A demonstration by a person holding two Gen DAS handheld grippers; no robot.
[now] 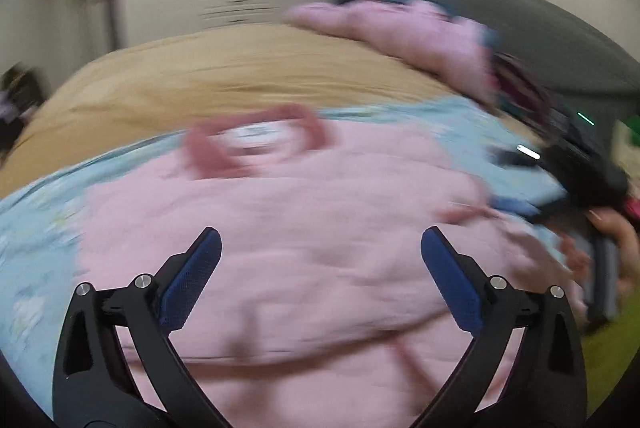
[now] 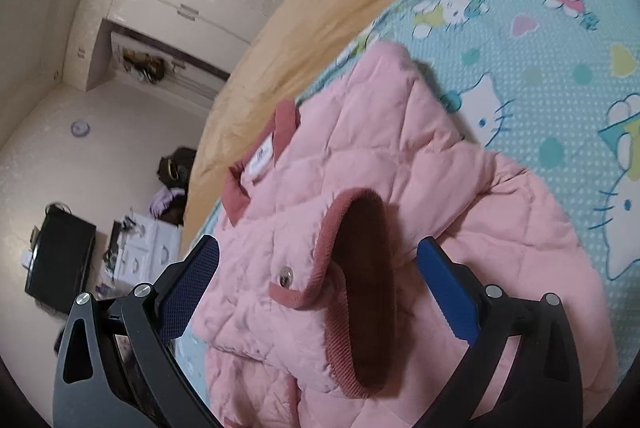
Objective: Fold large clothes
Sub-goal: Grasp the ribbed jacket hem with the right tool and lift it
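The left claw (image 1: 321,276) is standing wide, its blue pads (image 1: 191,280) spread well apart with nothing pinched between them; it is hovering over the body of the pink jacket (image 1: 304,228), and no pad appears to be touching cloth. That view is smeared with blur, so finer contact cannot be told. The right claw (image 2: 318,284) is likewise gaping wide and gripping nothing. The sleeve cuff (image 2: 360,268), with its dark red ribbed edge and dark opening, is lying between its two fingers in the picture, but the pads are standing clear of it on both sides.

Moving outward, the jacket is lying spread on the bed, on top of a light blue cartoon-cat sheet (image 2: 532,40), with a tan blanket (image 2: 320,16) beyond it. The sleeve is resting folded inward across the quilted front, its cuff near a snap button (image 2: 285,273). The dark red collar (image 2: 256,172) with a white label (image 2: 262,154) is sitting at the far end. In the left view, the person's hand (image 1: 612,240) is showing at the right edge, on the other tool.

As a judgement, the fold is only partly done: one sleeve is brought in, while the body is not yet doubled over. The other sleeve cannot be made out. A second pink garment (image 1: 404,28) is lying heaped farther up the bed, seemingly waiting.
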